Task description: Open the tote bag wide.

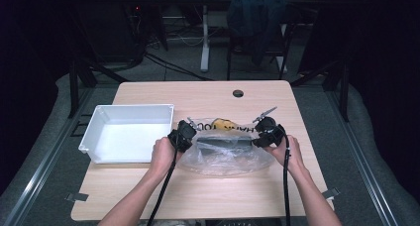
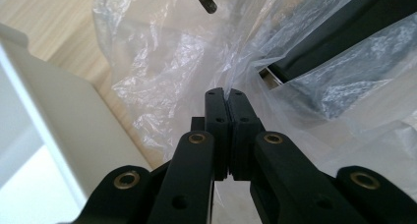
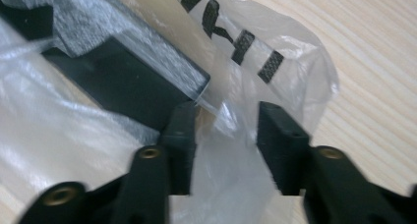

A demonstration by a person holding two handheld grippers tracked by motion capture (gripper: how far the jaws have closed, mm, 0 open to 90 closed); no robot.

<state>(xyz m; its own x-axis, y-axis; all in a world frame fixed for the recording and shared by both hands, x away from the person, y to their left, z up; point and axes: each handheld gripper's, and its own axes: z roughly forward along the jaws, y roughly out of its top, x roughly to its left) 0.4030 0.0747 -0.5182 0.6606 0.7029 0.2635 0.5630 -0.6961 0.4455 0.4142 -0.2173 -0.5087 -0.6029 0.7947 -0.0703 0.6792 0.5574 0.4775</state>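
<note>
A clear plastic bag (image 1: 223, 159) with black lettering lies in the middle of the table. Inside it are a flat black box (image 1: 223, 144) and something yellow (image 1: 221, 123). My left gripper (image 1: 194, 137) is at the bag's left edge. In the left gripper view its jaws (image 2: 226, 92) are pressed together on a fold of the bag's film (image 2: 162, 62), with the black box (image 2: 334, 32) beyond. My right gripper (image 1: 256, 140) is at the bag's right edge. Its jaws (image 3: 226, 118) stand apart with loose film (image 3: 295, 62) between them, just beside the box's corner (image 3: 128, 81).
An empty white bin (image 1: 129, 109) stands on the table to the left of the bag, close to my left gripper; its wall (image 2: 64, 116) shows beside the jaws. The wooden table (image 1: 198, 191) has a cable hole (image 1: 238, 93) at the back. A chair with a dark jacket (image 1: 257, 13) stands behind.
</note>
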